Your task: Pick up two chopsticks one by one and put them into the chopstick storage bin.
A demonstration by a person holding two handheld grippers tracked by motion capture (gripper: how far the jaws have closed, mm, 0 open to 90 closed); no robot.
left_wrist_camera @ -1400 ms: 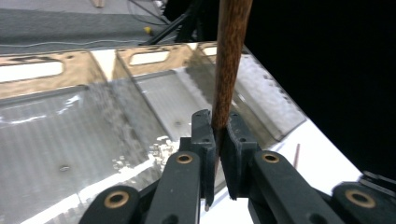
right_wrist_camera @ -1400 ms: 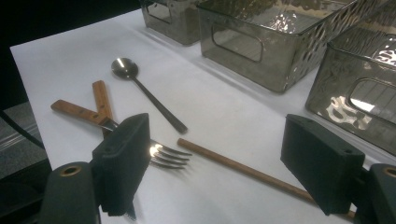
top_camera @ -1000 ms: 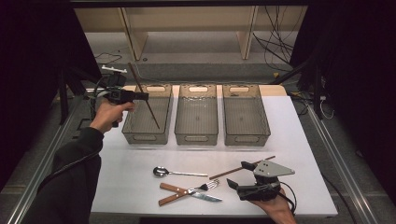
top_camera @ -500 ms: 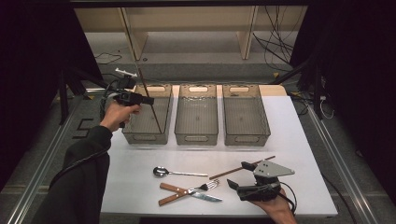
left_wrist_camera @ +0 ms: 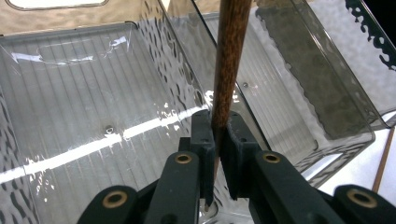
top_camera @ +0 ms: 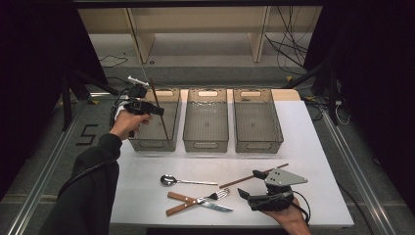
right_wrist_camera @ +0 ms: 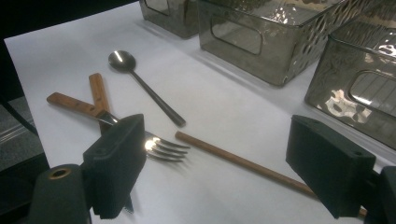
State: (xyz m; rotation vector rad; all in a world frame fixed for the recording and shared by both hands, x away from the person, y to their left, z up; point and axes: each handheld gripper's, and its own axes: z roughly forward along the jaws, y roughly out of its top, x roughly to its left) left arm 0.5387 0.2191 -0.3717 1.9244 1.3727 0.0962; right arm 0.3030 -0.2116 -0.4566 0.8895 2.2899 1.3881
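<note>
Digit "5" marked on floor [top_camera: 86,134]

The chopstick [left_wrist_camera: 229,65] held over the left bin [top_camera: 147,142] is seen as dark, grained wood with a slight sheen; the bin is made of smoky clear plastic, glossy and ribbed; the spoon [right_wrist_camera: 140,84] is polished metal; the fork [right_wrist_camera: 163,148] and knife [top_camera: 215,206] are given wooden handles; the table [top_camera: 313,147] is covered matt white; the jaw pads are matt black.

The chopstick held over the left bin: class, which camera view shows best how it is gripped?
The left gripper view: the chopstick sits clamped between the fingers over the left bin. The high view shows it small and tilted; the right gripper view shows another chopstick.
</note>
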